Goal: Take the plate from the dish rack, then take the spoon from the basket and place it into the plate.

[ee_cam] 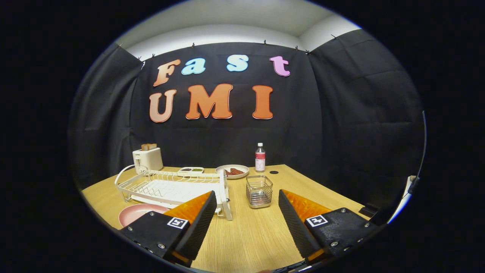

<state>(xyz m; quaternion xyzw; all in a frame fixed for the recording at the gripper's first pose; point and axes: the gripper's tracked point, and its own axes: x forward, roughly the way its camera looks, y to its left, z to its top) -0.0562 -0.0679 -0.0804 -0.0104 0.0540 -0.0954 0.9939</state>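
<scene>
The gripper (247, 197) hangs over the wooden table (250, 235) with its two fingers spread wide apart, holding nothing. Just beside the left finger lies one pink plate (137, 213), flat on the table in front of the one white wire dish rack (172, 185). Ahead, between the fingers and a little beyond them, stands one wire basket (259, 191); something metallic sits inside, possibly the spoon, though it is too small to tell. Farther back are one toaster (147, 158), one small tray (191, 171), one plate of food (232, 171) and one bottle (260, 157).
</scene>
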